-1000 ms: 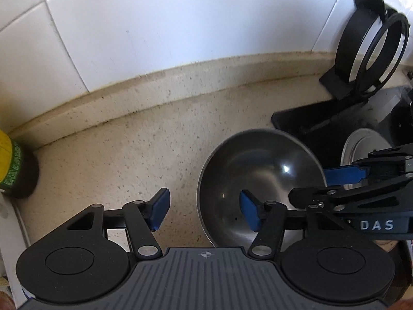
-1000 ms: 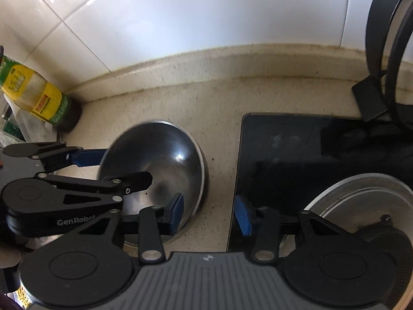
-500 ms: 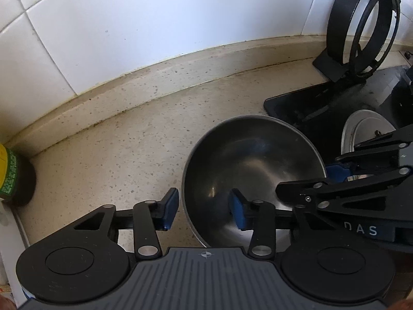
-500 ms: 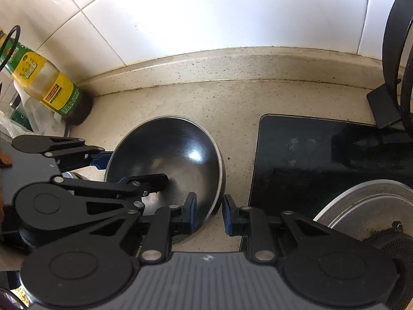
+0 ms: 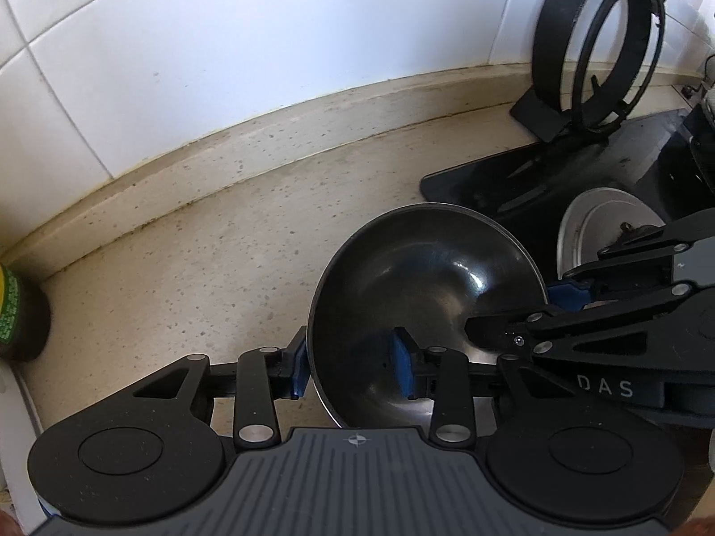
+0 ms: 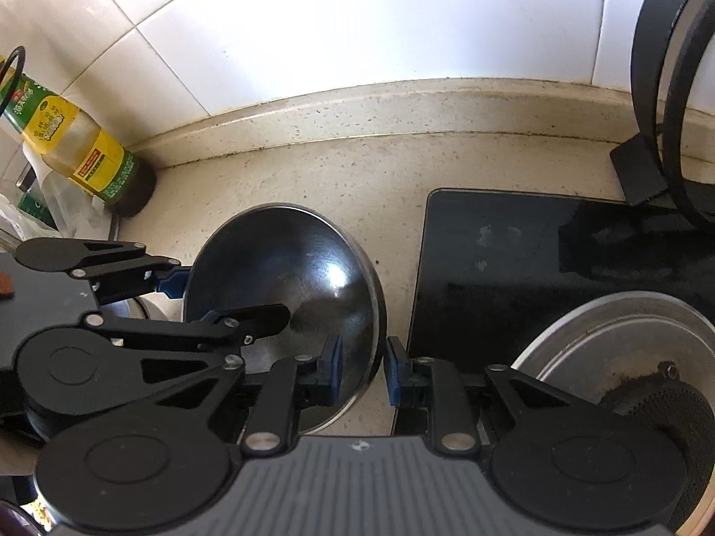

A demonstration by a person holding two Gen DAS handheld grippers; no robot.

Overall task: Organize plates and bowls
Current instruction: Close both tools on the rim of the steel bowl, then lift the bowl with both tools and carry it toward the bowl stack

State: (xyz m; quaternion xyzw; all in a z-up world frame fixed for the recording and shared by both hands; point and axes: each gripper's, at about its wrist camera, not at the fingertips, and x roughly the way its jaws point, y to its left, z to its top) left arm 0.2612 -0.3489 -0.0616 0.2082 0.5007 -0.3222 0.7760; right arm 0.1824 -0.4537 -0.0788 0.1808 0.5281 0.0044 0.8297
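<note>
Both grippers, left gripper (image 5: pixel 353 368) and right gripper (image 6: pixel 359 370), pinch the steel bowl's (image 5: pixel 424 295) rim; they'd best lift together, level.

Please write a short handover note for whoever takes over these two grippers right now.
Left gripper: fingers straddle the near-left rim of the steel bowl, one outside, one inside.
Right gripper: fingers straddle the same bowl's right rim, nearly shut.
The bowl is over the counter, beside the black stovetop.
Done: both grips set. Left: move the bowl to its place; whether it is lifted is unclear.
</note>
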